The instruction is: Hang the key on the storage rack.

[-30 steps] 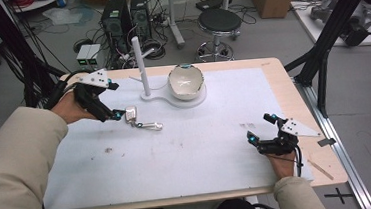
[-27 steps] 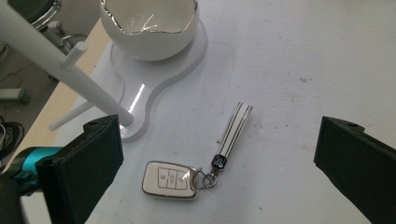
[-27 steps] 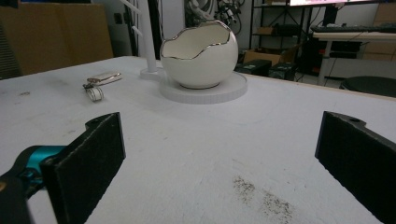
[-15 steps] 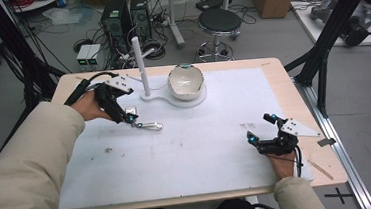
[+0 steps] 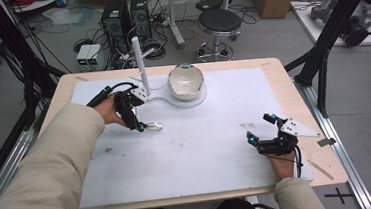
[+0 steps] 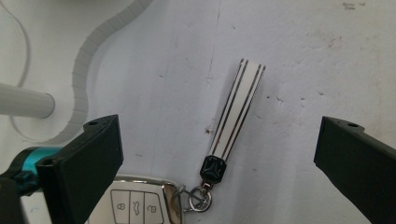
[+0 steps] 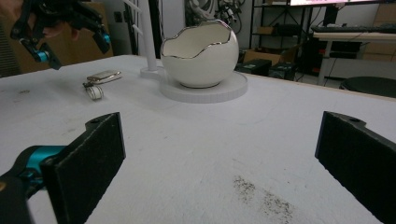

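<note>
Over at the back left of the white-topped counter (image 5: 202, 153), the left gripper (image 5: 133, 117) hovers above the white car key fob (image 6: 140, 205) with its striped white strap (image 6: 238, 107), jaws spread wide. Lock and trunk icons mark the fob's buttons; no brand is readable. Right gripper (image 5: 266, 139) rests near the front right, jaws wide, facing the egg-shaped white bowl (image 7: 198, 53).
</note>
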`<state>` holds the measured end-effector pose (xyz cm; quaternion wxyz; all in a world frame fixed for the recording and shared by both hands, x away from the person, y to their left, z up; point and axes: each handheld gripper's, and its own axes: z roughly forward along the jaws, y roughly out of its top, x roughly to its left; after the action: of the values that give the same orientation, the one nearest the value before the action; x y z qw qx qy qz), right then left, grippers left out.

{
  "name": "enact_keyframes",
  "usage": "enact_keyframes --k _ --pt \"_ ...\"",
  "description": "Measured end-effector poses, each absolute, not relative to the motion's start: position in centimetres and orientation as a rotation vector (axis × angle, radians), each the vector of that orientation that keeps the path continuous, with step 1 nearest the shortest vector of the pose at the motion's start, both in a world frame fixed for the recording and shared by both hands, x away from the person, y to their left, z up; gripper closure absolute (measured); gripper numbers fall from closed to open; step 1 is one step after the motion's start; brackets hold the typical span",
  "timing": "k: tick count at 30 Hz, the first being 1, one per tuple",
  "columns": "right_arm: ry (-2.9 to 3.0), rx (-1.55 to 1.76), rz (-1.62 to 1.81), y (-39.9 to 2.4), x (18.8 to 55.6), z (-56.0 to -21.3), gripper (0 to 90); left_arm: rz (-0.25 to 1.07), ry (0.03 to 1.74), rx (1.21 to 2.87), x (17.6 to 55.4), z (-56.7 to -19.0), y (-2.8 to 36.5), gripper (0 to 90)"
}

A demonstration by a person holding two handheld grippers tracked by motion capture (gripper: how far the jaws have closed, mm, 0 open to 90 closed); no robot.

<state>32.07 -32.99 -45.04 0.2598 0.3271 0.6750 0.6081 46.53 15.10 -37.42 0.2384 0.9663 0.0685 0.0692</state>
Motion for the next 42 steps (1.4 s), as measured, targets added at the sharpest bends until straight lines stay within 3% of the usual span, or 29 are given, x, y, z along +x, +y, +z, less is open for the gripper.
enact_keyframes --k 19,20,32,36,42 --pt "1.827 0.882 1.643 -33.0 32.1 -45.0 0.7 0.106 0.222 2.782 47.0 -40.1 14.0 5.3" --pt "1.828 0.885 1.646 -33.0 32.1 -45.0 0.7 0.100 0.227 2.783 47.0 -40.1 14.0 10.0" --pt "1.824 0.878 1.644 -33.1 32.2 -45.0 0.7 0.092 0.306 2.822 47.2 -40.5 14.0 25.4" --pt "1.823 0.877 1.644 -33.1 32.2 -45.0 0.7 0.086 0.313 2.834 47.4 -40.3 14.1 39.0" --pt "1.825 0.878 1.640 -33.1 32.2 -45.0 0.7 0.090 0.307 2.852 47.4 -40.1 14.0 48.4"
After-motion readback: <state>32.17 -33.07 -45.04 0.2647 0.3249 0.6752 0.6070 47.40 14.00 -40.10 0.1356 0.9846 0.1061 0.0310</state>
